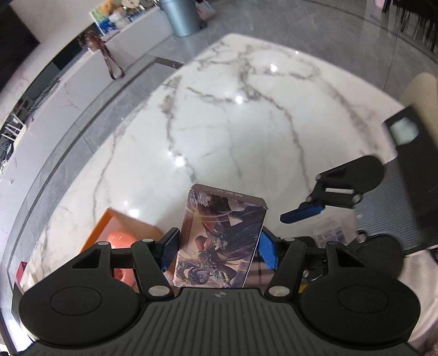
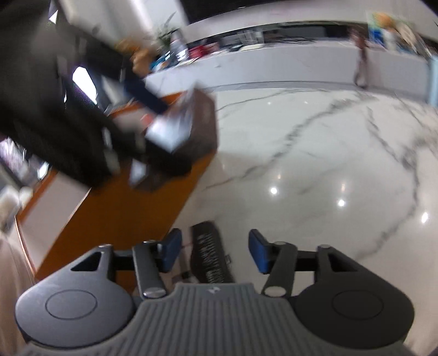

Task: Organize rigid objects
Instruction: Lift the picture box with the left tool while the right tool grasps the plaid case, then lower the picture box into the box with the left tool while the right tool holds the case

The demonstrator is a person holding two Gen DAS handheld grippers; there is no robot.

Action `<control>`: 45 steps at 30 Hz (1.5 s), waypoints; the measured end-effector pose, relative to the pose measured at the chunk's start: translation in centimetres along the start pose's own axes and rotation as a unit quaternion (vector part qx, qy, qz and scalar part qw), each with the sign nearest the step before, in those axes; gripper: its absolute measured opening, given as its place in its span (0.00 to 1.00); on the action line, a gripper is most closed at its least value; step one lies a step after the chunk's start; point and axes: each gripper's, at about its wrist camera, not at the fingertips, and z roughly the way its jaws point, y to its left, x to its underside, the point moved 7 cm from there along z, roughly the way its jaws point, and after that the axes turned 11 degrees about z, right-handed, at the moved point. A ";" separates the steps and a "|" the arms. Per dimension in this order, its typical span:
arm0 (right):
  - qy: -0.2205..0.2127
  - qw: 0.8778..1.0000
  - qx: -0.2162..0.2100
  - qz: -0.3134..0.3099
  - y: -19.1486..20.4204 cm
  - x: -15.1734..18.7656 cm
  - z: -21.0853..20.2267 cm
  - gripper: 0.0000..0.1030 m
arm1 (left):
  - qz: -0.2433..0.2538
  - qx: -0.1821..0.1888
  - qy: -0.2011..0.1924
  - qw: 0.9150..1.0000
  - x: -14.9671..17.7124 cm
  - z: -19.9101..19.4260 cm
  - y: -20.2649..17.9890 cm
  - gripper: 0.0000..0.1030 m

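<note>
My left gripper (image 1: 217,247) is shut on an illustrated card box (image 1: 219,238) and holds it upright above the white marble table (image 1: 232,123). An orange tray (image 1: 120,232) with a pink object (image 1: 120,243) in it lies below and to the left. My right gripper (image 2: 215,250) is open and empty above the table; its blue finger (image 1: 301,213) shows at the right of the left wrist view. In the blurred right wrist view the left gripper (image 2: 153,109) holds the card box (image 2: 175,123) over the orange tray (image 2: 123,197). A dark ribbed object (image 2: 209,254) lies between my right fingers, lower down.
A grey ribbed device (image 1: 388,202) and a black box (image 1: 410,153) sit at the table's right edge. A label sheet (image 1: 331,232) lies near them. A white counter (image 1: 82,90) and grey bin (image 1: 180,16) stand beyond the table.
</note>
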 end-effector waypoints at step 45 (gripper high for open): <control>0.068 0.974 0.088 -0.197 5.1 -3.8 -2.4 0.57 | 0.232 0.048 0.041 0.971 13.2 6.6 -2.0 0.68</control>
